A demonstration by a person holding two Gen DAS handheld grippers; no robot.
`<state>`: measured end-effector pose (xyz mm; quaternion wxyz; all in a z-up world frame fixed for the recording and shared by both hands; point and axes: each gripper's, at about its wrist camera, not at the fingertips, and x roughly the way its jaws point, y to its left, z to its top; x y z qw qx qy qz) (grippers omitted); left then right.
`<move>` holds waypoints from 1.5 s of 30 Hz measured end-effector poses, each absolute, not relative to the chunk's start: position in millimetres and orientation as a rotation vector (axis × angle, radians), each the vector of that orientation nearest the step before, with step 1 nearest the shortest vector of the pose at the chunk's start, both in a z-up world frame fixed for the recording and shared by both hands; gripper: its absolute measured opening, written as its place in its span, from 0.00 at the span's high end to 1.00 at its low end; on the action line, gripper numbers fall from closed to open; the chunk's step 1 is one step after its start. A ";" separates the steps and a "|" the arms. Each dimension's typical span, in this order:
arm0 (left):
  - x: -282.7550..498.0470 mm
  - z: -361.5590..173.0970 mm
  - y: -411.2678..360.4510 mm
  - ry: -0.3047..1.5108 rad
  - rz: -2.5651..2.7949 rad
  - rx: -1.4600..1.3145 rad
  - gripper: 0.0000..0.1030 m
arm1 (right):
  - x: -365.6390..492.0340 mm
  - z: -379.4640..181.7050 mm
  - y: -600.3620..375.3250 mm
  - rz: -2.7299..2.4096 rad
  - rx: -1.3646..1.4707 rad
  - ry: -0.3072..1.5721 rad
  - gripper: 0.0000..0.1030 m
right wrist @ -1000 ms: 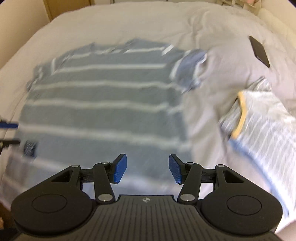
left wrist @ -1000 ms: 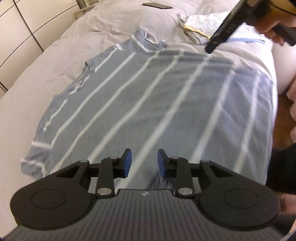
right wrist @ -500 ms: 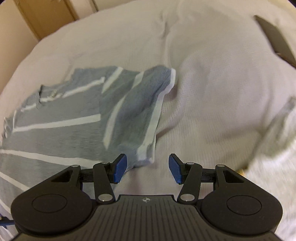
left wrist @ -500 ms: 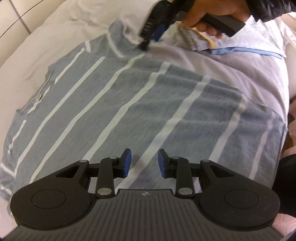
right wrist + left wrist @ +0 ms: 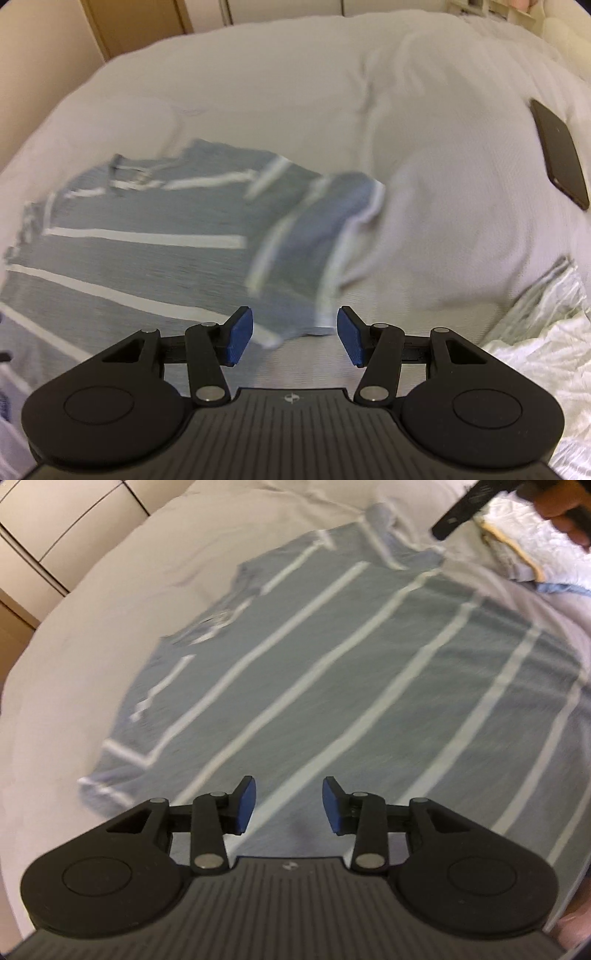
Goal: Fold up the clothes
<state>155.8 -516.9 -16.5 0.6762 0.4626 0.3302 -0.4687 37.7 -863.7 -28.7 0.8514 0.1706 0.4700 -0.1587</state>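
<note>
Left gripper (image 5: 289, 805) low over the bed, blue pads spread apart, nothing between them; grey shirt (image 5: 351, 686) with white stripes spread flat on the white duvet (image 5: 92, 627) right under and ahead of the fingers, hem end nearest, collar end far; one sleeve lies off to the left, somewhat blurred; nothing blocks the way to the cloth; further off at top right the right gripper (image 5: 456, 518) shows as a dark bar held in a hand (image 5: 565, 506), tip near the collar side; contact with the shirt cannot be told; just past it a folded pale garment (image 5: 517, 550) with a yellow edge; cream cupboard panels (image 5: 55, 528) far left.

Right gripper (image 5: 294, 338) also parted and empty; the shirt's (image 5: 147, 258) sleeve end lies just ahead of and between the pads, bunched a bit, blurred; body of shirt runs off left; white crumpled fabric (image 5: 543, 354) near on the right; dark phone (image 5: 559, 151) on the duvet (image 5: 424, 166) further right, well apart from the shirt; wooden door (image 5: 136, 26) beyond the bed.
</note>
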 end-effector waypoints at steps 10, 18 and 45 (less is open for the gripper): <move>308.1 -23.3 -420.0 0.505 -1.147 1.243 0.61 | 92.4 13.7 -721.9 -0.179 0.176 0.931 0.47; 400.1 -59.7 -390.0 0.133 -1.400 1.437 0.62 | 179.6 -4.5 -564.1 -0.178 0.135 1.009 0.50; 527.2 -82.1 -434.5 0.524 -1.421 1.089 1.00 | 345.0 -89.7 -402.4 -0.002 -0.430 1.055 0.58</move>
